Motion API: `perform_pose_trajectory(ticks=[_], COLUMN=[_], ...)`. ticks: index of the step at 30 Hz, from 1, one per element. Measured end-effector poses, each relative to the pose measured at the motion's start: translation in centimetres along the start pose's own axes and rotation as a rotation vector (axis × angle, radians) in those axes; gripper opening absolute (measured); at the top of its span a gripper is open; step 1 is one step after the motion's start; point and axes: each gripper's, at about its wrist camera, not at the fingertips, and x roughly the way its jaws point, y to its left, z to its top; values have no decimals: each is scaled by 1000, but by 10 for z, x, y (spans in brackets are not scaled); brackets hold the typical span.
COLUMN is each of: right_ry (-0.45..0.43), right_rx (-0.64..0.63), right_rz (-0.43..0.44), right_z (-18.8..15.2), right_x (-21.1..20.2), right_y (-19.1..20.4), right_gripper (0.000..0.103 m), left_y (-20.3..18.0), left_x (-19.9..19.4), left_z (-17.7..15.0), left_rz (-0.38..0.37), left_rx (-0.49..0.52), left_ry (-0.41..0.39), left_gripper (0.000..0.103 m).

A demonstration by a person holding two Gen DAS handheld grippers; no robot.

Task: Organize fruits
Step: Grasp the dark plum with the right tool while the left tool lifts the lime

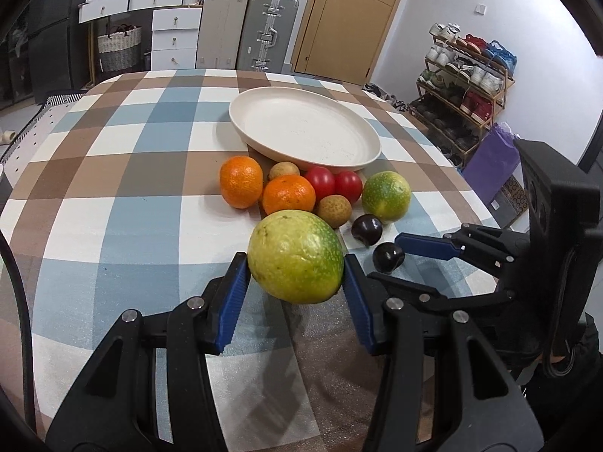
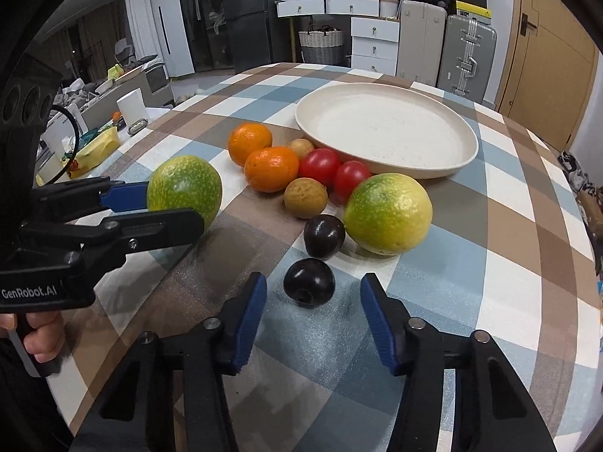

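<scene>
The left tongs [image 1: 296, 277] had their blue pads clamped on a big green-yellow citrus [image 1: 296, 258], one pad on each flank, and from the right wrist view the fruit looked lifted just clear of the counter [image 1: 113, 226], though that was hard to confirm. The skin was pebbled and waxy, the shape round, so a grip across the widest part seemed the safe one; squeeze off-centre and it would likely squirt out. Straight ahead of those tongs, beyond the pile, sat the cream plate [image 1: 361, 158], shallow, matte, with a low rim and nothing in it. The job, I reckoned, was to carry the citrus over the pile, high enough to miss the two oranges [image 1: 288, 194] just ahead, and set it down gently so it did not roll.

Over to the right tongs [image 2: 312, 303]: spread wide, holding nothing, with a dark plum [image 2: 309, 281] sitting between the tips, touching neither pad. Smooth, glossy and small, it would probably need a centred, light close. Just beyond it lay a second plum [image 2: 324, 235], close against another mottled green citrus [image 2: 388, 214], and behind them two shiny red tomatoes [image 2: 335, 171] and a rough brown fruit [image 2: 305, 197]. The checked cloth looked soft and slightly textured.
</scene>
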Motion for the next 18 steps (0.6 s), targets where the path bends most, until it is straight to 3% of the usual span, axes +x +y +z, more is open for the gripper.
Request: perform_pose_trajectory(ticks=[7, 18], right_ry=[-3, -54], right_rx=[-23, -15], right_rz=[-11, 34], right_z=[2, 3], right_x=[1, -15], right_y=[5, 0], right_gripper=[30, 27], left_y=[1, -6], left_x=[-3, -2], left_z=[4, 12], left_rz=[15, 21], left_rx=[-8, -4], left_ry=[-18, -31], left_gripper=[47, 47])
